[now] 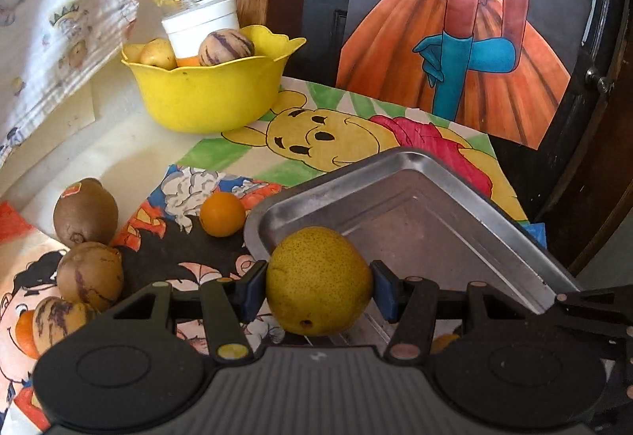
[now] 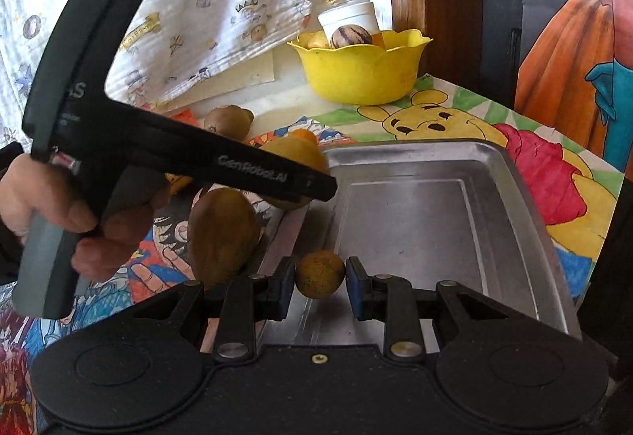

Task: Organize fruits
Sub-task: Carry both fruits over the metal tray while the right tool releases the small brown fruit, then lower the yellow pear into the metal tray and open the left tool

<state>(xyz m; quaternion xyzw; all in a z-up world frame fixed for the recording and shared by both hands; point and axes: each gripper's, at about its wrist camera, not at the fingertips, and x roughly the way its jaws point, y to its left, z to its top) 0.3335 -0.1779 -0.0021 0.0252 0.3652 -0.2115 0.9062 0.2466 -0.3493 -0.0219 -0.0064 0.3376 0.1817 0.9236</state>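
Yellow pear [image 1: 318, 280] sat clamped in the left gripper [image 1: 318, 290] at lower centre, over the steel tray [image 1: 435, 205] corner. Right gripper [image 2: 320, 282] bracketed a small speckled fruit [image 2: 319, 274], contact unclear.

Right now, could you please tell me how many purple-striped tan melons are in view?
3 purple-striped tan melons: one in the yellow scalloped plastic bowl, two together near the brown fuzzy kiwi. The bowl may hide more.
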